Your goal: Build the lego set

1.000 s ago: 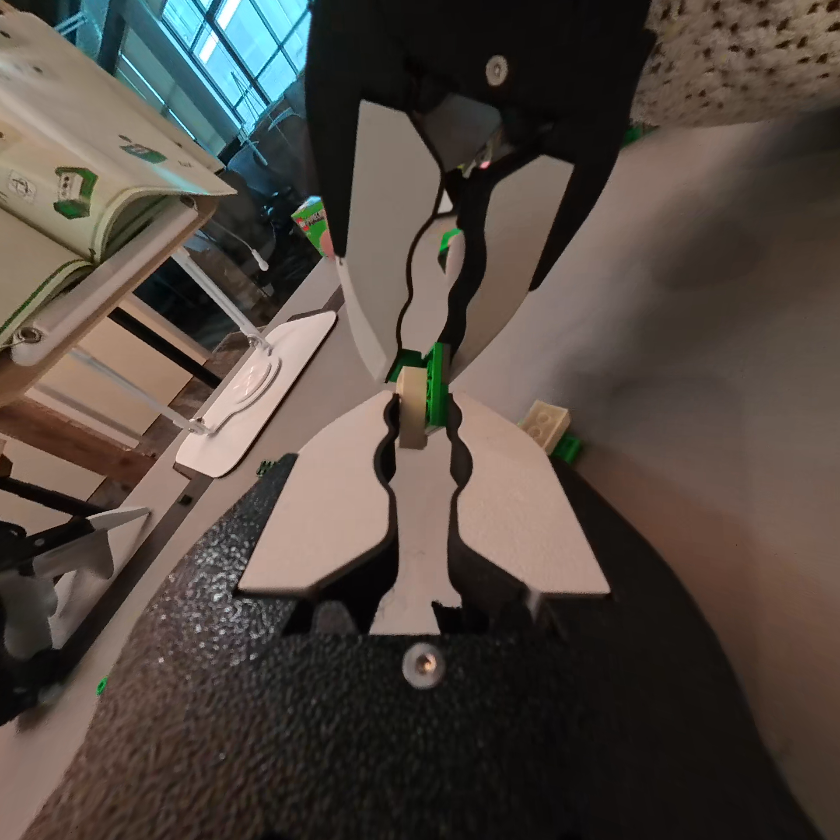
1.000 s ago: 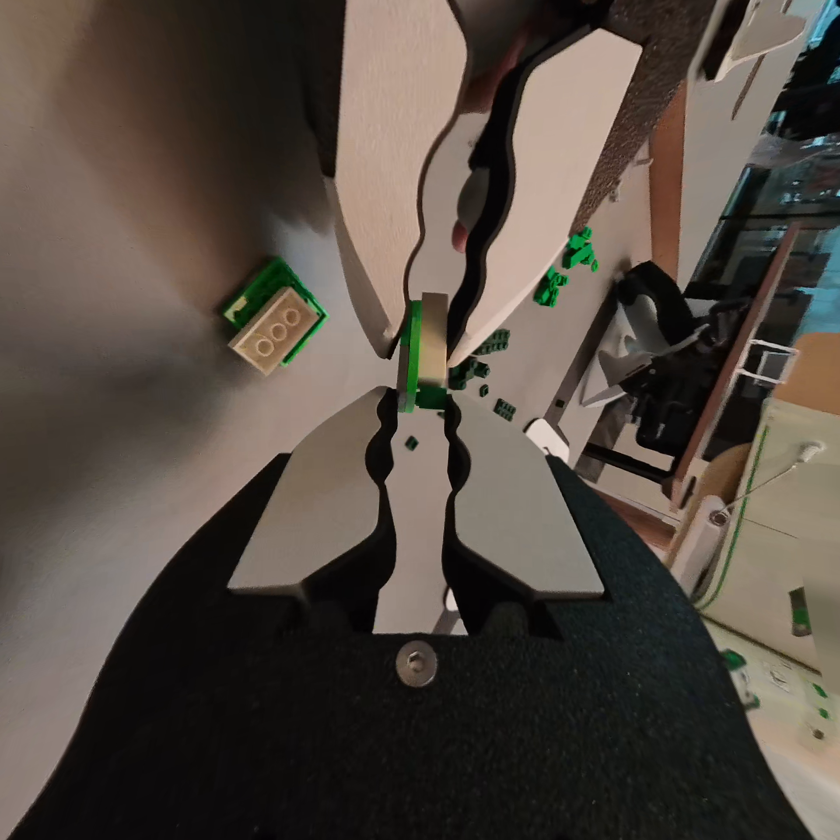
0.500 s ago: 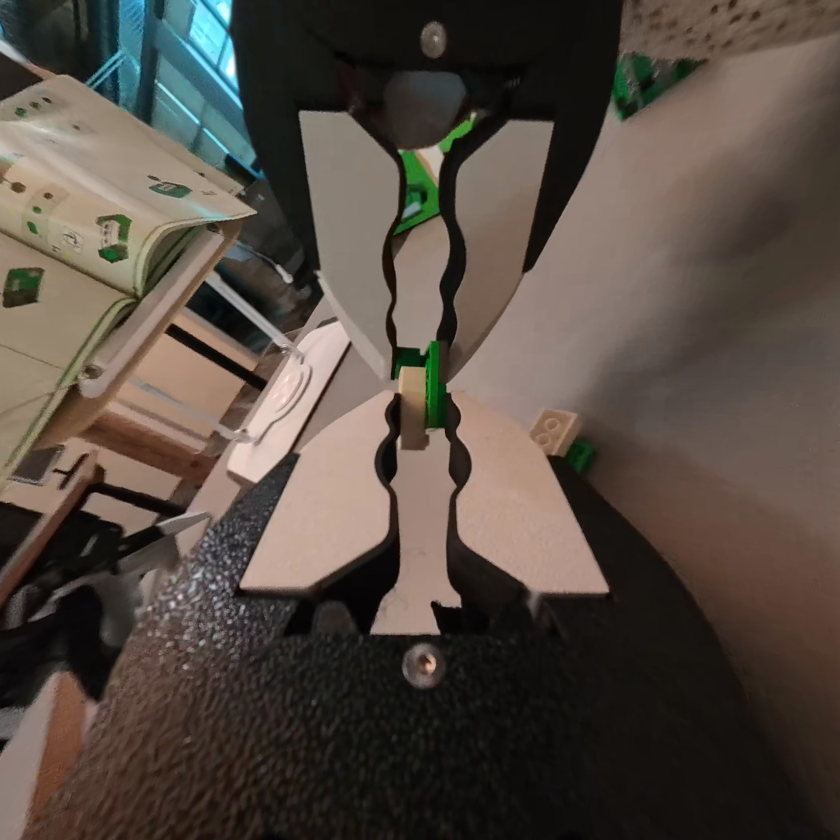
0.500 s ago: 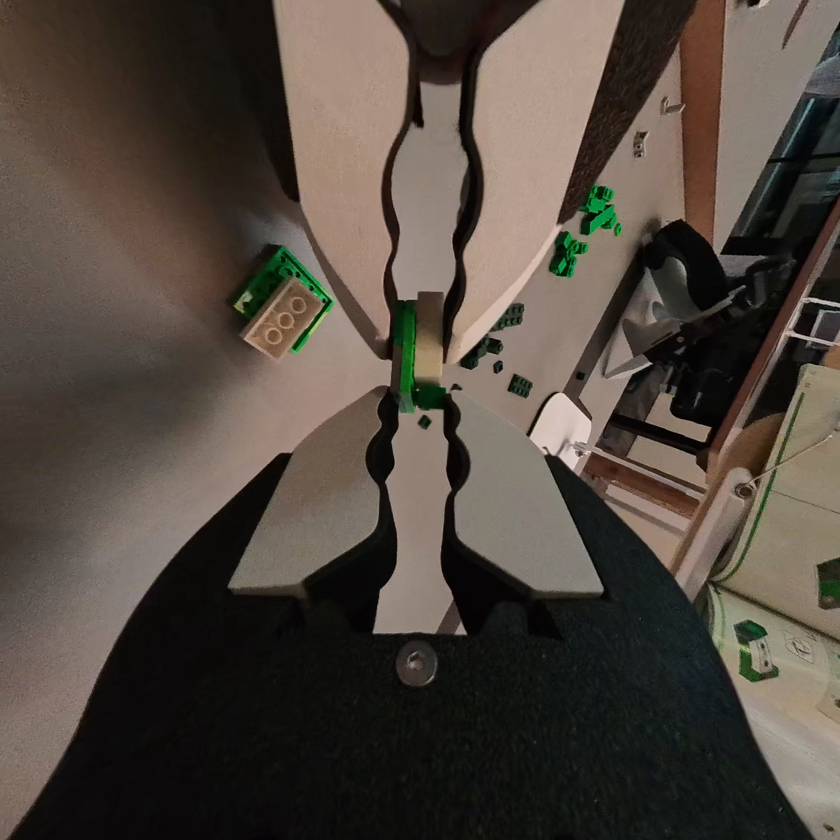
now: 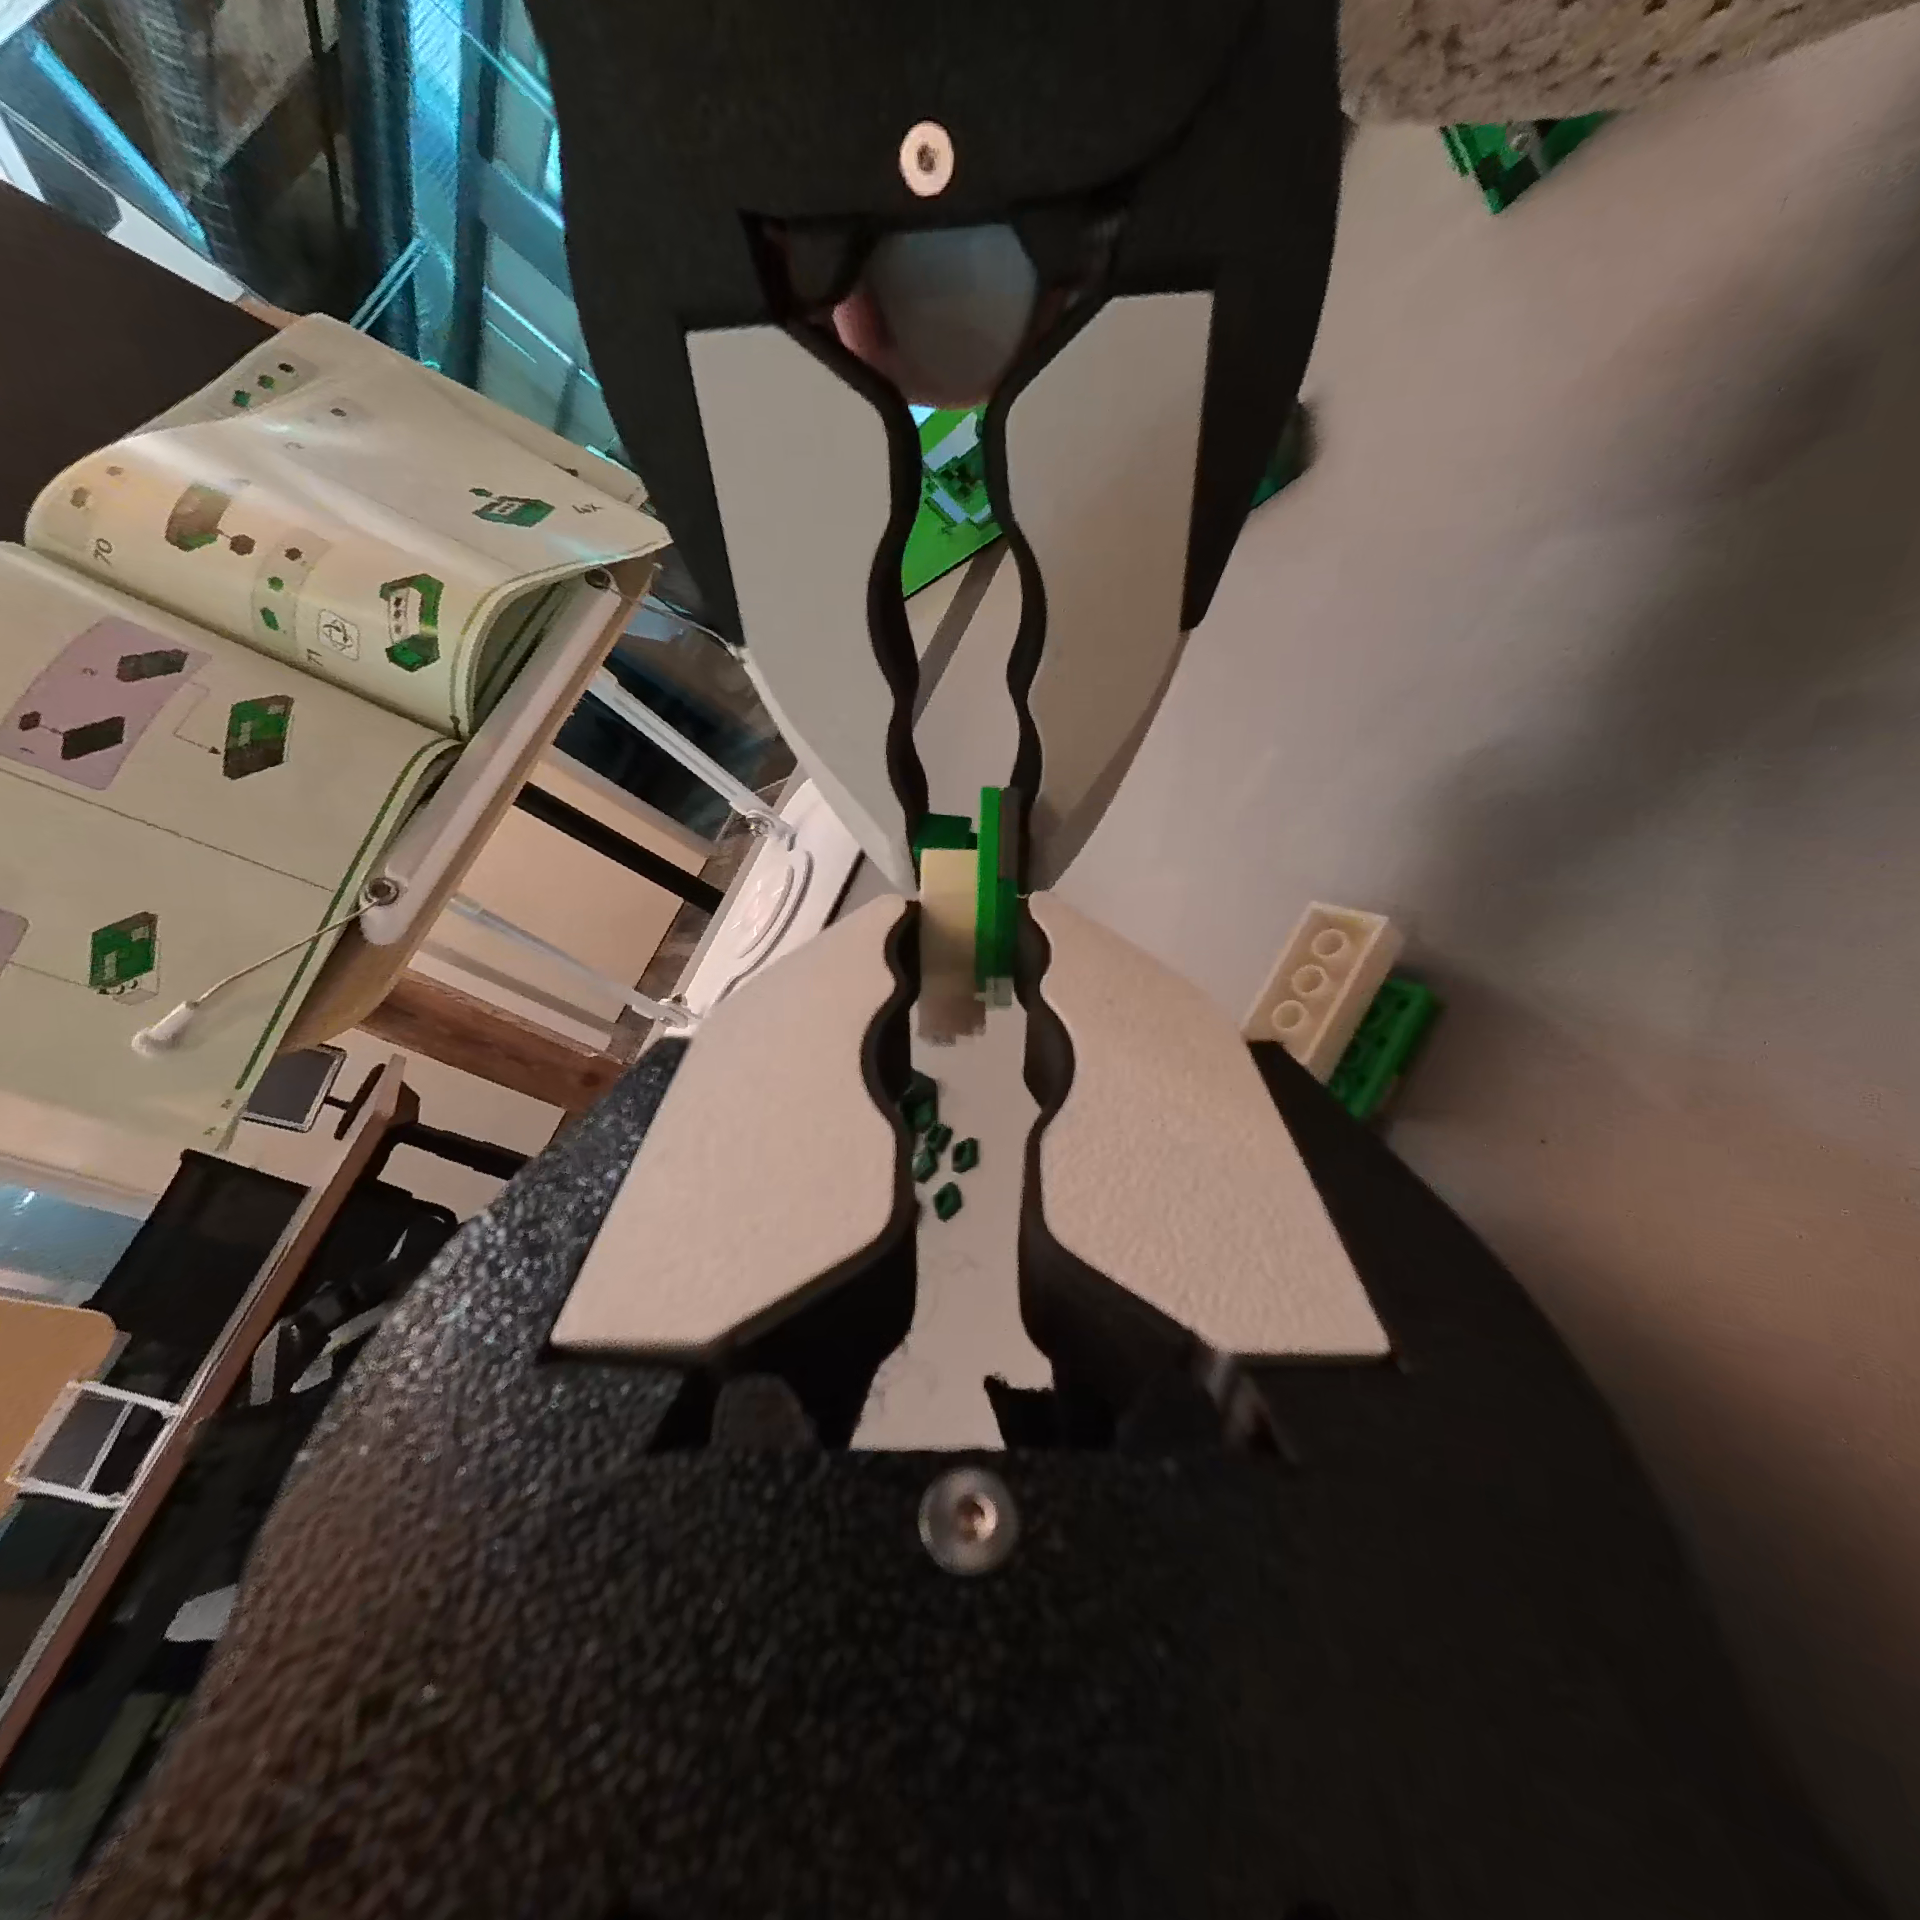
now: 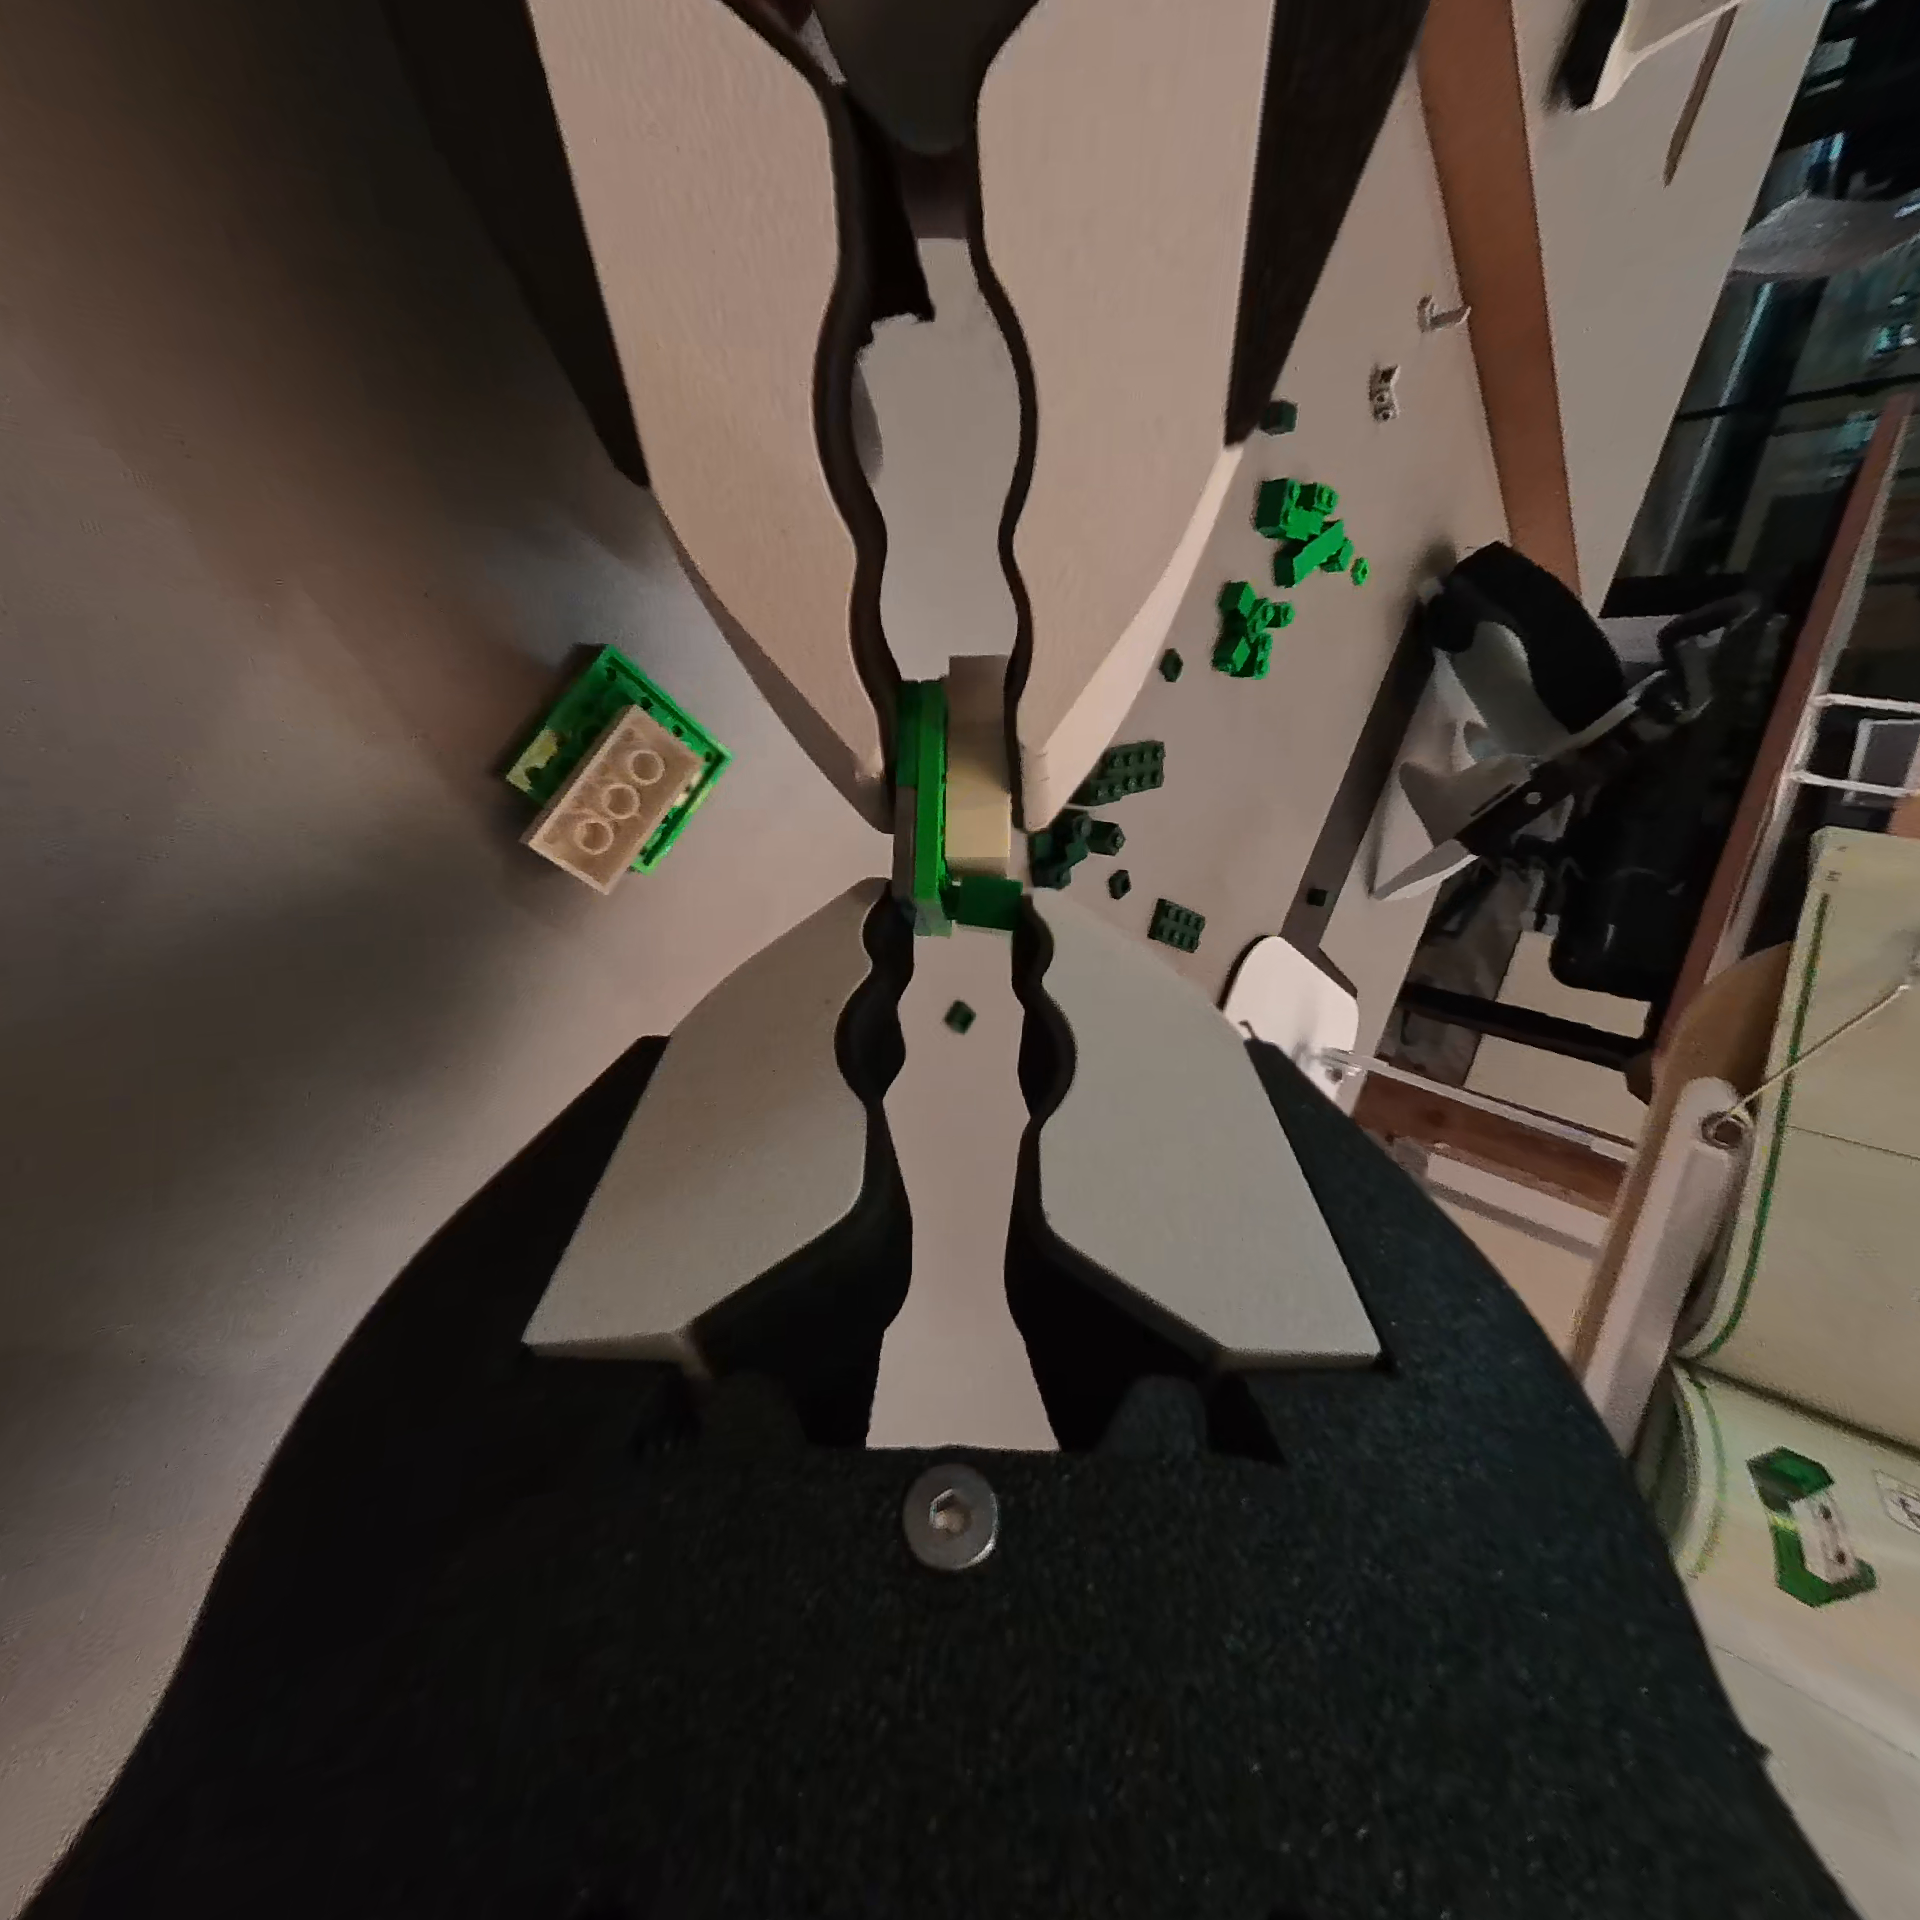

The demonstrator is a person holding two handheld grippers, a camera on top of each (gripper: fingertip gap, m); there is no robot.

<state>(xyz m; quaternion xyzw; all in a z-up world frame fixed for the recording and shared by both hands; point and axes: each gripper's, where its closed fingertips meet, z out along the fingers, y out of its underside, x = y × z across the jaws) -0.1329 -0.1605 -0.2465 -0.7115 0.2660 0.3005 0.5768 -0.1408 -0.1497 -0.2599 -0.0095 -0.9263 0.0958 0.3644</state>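
Observation:
A small Lego assembly, a green plate (image 5: 992, 883) with a cream brick (image 5: 943, 909) and a small green brick (image 6: 987, 900) on it, hangs in the air above the grey table (image 5: 1558, 831). My left gripper (image 5: 964, 925) is shut on one end of it. My right gripper (image 6: 954, 899) is shut on the opposite end. The two grippers meet tip to tip, head on. In the right wrist view the plate (image 6: 925, 800) is on the left and the cream brick (image 6: 979, 810) on the right.
A second piece, a cream brick on a green plate (image 5: 1340, 997), lies on the table; it also shows in the right wrist view (image 6: 618, 784). Several loose green bricks (image 6: 1288, 540) and dark green ones (image 6: 1127, 774) lie nearby. An open instruction booklet (image 5: 260, 665) stands on a holder. Only a small space, under 4 cm, lies between the two pairs of fingers.
Both grippers have turned until they face each other in a straight line, still holding the assembly between them. The booklet has come further into the left wrist view.

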